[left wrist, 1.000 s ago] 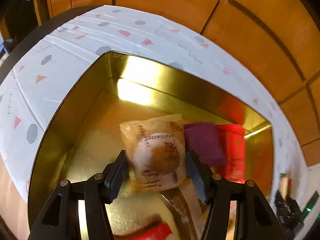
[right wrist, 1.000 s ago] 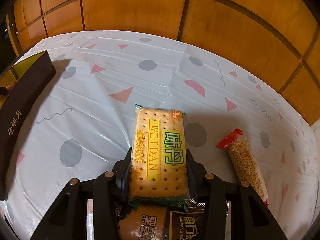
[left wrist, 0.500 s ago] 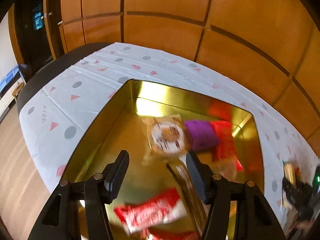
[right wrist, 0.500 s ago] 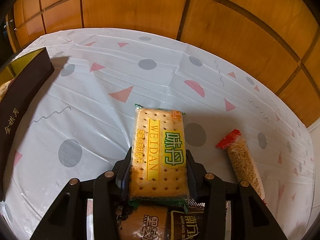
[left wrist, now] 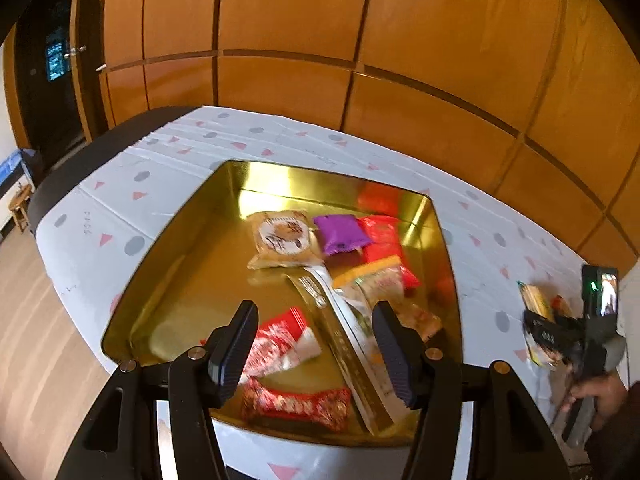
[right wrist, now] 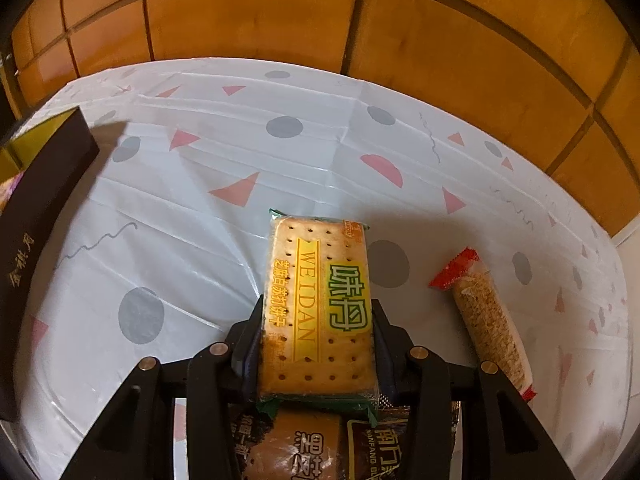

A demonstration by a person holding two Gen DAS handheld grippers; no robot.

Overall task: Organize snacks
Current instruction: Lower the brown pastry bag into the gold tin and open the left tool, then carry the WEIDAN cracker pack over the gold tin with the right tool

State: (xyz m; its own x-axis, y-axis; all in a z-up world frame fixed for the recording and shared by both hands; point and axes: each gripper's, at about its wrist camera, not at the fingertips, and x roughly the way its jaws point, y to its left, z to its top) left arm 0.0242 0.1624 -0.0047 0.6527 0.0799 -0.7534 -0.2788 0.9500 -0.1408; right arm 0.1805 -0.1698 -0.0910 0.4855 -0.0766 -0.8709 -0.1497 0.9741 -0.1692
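Note:
In the left wrist view a gold tin [left wrist: 168, 280] sits on the patterned tablecloth and holds several snack packets, among them a round-cake packet [left wrist: 282, 238], a purple packet [left wrist: 340, 234] and red packets [left wrist: 280, 344]. My left gripper [left wrist: 314, 350] is open and empty, raised above the tin's near side. In the right wrist view my right gripper [right wrist: 316, 340] is shut on a yellow WEIDAN cracker packet [right wrist: 318, 308], held above the table. The right gripper also shows at the right edge of the left wrist view [left wrist: 560, 336].
A crumb-filled stick packet with red ends [right wrist: 486, 320] lies on the cloth right of the crackers. Two brown packets [right wrist: 320, 448] lie under the right gripper. The tin's dark outer wall [right wrist: 36, 216] is at the left. Wooden wall panels stand behind the table.
My left gripper let go of the round-cake packet in the tin, opened, and pulled up and back. The right gripper held the cracker packet almost still.

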